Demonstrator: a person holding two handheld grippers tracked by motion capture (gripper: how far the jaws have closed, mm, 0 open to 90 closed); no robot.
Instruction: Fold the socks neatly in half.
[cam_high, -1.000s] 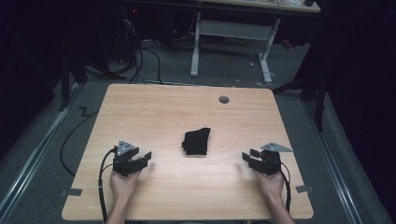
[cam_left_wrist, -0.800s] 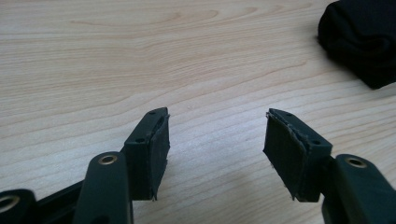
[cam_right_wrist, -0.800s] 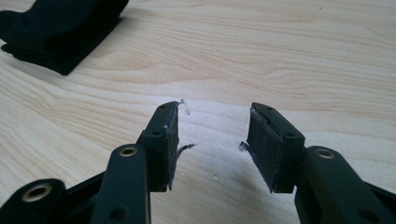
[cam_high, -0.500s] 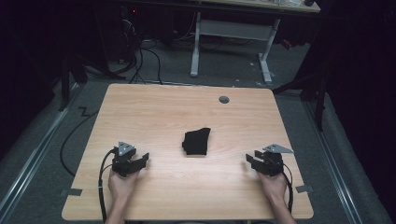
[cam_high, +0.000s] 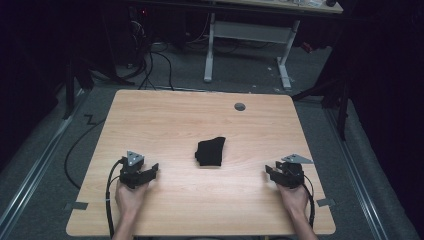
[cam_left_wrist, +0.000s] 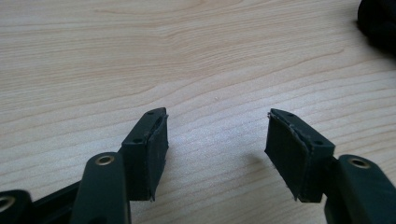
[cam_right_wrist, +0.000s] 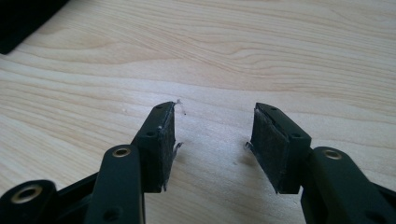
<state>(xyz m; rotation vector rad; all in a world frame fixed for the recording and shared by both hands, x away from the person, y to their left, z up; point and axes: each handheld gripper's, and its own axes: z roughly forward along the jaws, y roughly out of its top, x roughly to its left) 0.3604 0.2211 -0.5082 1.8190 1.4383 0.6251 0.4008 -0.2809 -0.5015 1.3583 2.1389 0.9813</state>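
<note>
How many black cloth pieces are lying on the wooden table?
1: the black cloth lies near the middle of the table, between the left gripper and the right gripper.

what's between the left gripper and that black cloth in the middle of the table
Nothing visible. In the high view only bare wooden table lies between the left gripper and the black cloth. The left gripper view shows open jaws with plain wood ahead and the cloth's edge at the upper right corner. The right gripper, also open, has bare wood on its side too.
</note>
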